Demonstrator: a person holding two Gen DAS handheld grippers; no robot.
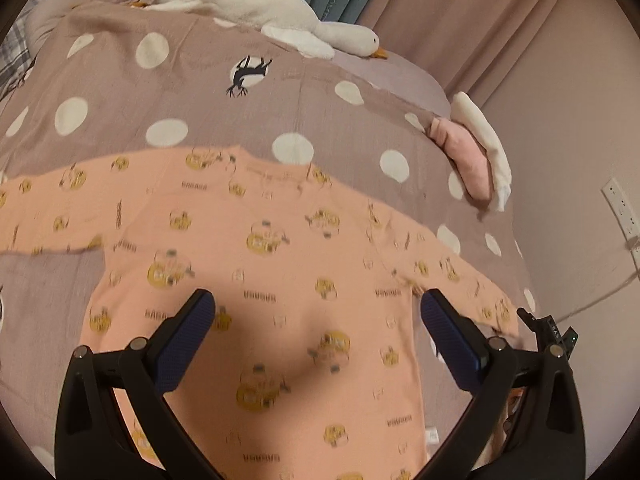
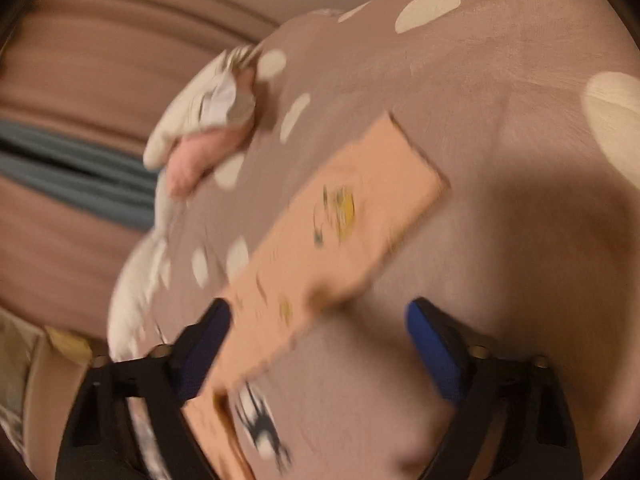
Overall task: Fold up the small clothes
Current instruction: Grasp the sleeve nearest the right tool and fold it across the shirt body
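Observation:
A small peach long-sleeved top (image 1: 280, 264) with yellow prints lies flat on the polka-dot bedcover (image 1: 168, 92), sleeves spread left and right. My left gripper (image 1: 318, 312) is open and empty, hovering over the top's body. In the blurred right wrist view, one peach sleeve (image 2: 320, 240) stretches across the cover. My right gripper (image 2: 318, 320) is open, its jaws either side of the sleeve near its lower end, holding nothing.
A white plush goose (image 1: 256, 4) lies at the bed's far edge. Folded pink and white clothes (image 1: 476, 156) sit at the right edge, also in the right wrist view (image 2: 200, 136). Curtains (image 1: 460, 8) and a wall socket (image 1: 622, 208) are beyond.

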